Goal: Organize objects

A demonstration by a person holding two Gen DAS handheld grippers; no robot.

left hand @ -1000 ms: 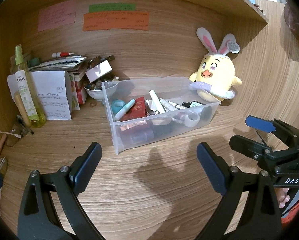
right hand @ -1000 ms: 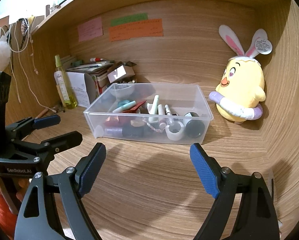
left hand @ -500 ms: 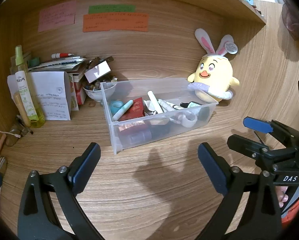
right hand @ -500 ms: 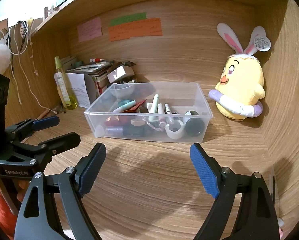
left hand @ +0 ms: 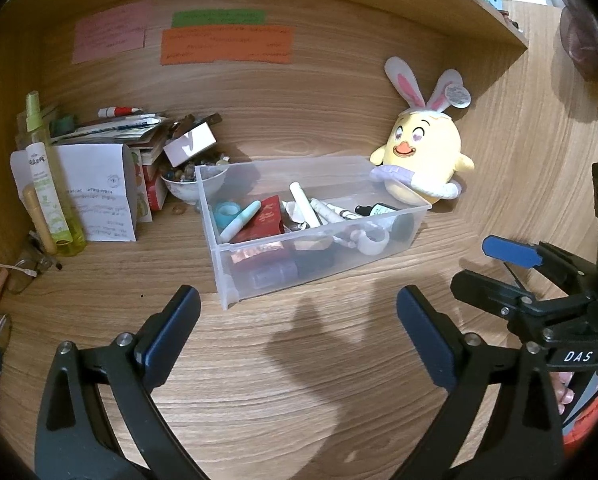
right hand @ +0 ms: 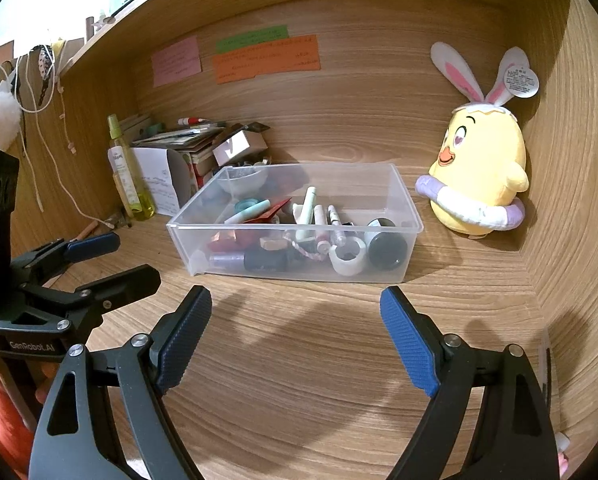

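1. Over the last second the left wrist view has eased back and a little to the right; the clear plastic bin (left hand: 319,236) and the chick plush (left hand: 423,160) sit slightly further left and higher than before; the right wrist view has hardly shifted, and nothing on the desk has been displaced.
2. The left gripper (left hand: 297,336) hangs above the bare wooden desk (left hand: 299,380) in front of the bin; its jaws stand wide apart with nothing between them.
3. The right gripper (right hand: 295,340) is likewise spread wide and empty, low over the desk in front of the bin's long side (right hand: 299,256); in the left wrist view it shows at the right edge (left hand: 511,276), also open.
4. The bin rests on the desk near the middle of the alcove, just beside the plush, which sits in the right back corner against the wall (right hand: 479,168).
5. Inside the bin lie a teal tape roll (left hand: 226,213), a pale blue pen (left hand: 241,220), a red packet (left hand: 265,222), several white tubes and markers (right hand: 319,220), a white ring-shaped piece (right hand: 349,258) and a black round jar (right hand: 387,248); more small items along the front wall are too jumbled to name.
6. Left of the bin stand a small bowl of oddments (left hand: 187,184), a stack of papers and boxes (left hand: 119,136), a folded white sheet (left hand: 99,192) and a yellow spray bottle (left hand: 45,184).
7. Pink, green and orange notes (right hand: 267,58) are stuck on the back wall.
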